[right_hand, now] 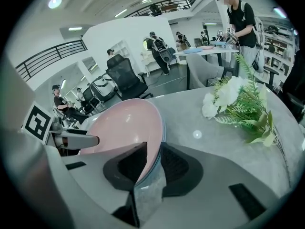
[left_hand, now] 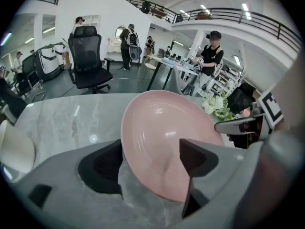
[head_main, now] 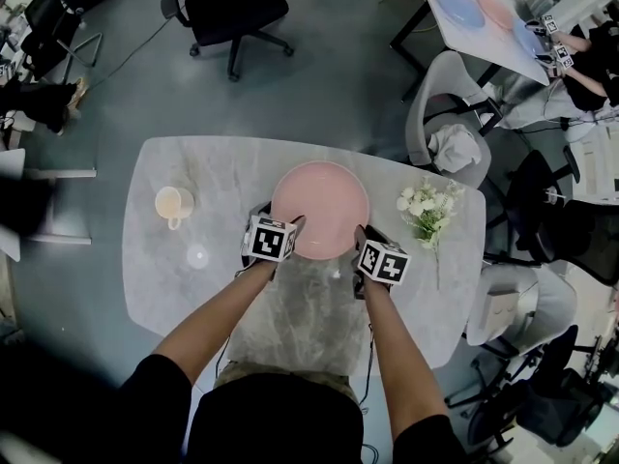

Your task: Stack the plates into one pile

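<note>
A pink plate (head_main: 319, 206) lies in the middle of the marble table (head_main: 208, 167). My left gripper (head_main: 280, 217) is at the plate's near left rim. In the left gripper view, its jaws (left_hand: 150, 163) stand wide open with the pink plate's (left_hand: 162, 132) edge between them, and the pads do not press on it. My right gripper (head_main: 363, 235) is at the near right rim. In the right gripper view, its jaws (right_hand: 150, 163) sit close on the pink plate's (right_hand: 119, 123) rim. A bluish-grey edge (right_hand: 162, 128) shows just under that rim.
A cream mug (head_main: 174, 204) stands at the table's left with a small clear glass (head_main: 197, 255) nearer me. A spray of white flowers (head_main: 426, 209) lies at the right. Office chairs ring the table. Another table (head_main: 484, 42) at the far right holds plates.
</note>
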Demonstrator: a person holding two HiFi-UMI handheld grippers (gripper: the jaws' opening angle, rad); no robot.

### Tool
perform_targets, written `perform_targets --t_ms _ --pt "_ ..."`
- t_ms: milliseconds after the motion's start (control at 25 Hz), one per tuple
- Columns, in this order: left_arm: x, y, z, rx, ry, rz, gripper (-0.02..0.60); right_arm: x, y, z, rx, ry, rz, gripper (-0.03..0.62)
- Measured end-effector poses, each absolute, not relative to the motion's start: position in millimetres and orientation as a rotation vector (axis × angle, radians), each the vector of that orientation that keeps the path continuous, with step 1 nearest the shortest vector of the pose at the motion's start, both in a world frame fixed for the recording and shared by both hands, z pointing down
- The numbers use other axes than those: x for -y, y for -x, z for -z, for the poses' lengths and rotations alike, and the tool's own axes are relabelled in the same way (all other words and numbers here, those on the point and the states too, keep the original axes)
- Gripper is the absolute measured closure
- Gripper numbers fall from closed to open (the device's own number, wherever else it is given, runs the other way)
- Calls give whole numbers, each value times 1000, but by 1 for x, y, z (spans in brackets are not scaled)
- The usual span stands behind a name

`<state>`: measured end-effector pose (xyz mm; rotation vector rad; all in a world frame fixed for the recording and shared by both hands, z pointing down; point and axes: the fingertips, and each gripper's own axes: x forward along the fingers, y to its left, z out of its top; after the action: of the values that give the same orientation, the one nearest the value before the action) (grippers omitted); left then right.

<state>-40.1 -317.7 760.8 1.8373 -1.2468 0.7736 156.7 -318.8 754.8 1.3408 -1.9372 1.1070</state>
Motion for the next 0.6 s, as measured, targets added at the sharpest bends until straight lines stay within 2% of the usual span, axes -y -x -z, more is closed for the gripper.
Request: perform_targets --t_ms 240,600 --pt "320 38 -764 1250 -1827 -716 202 315 -156 -752 1953 -1359 -1108 513" --pt "315 60 -728 1358 -1911 -447 202 301 -171 -739 1933 -1437 -1082 511"
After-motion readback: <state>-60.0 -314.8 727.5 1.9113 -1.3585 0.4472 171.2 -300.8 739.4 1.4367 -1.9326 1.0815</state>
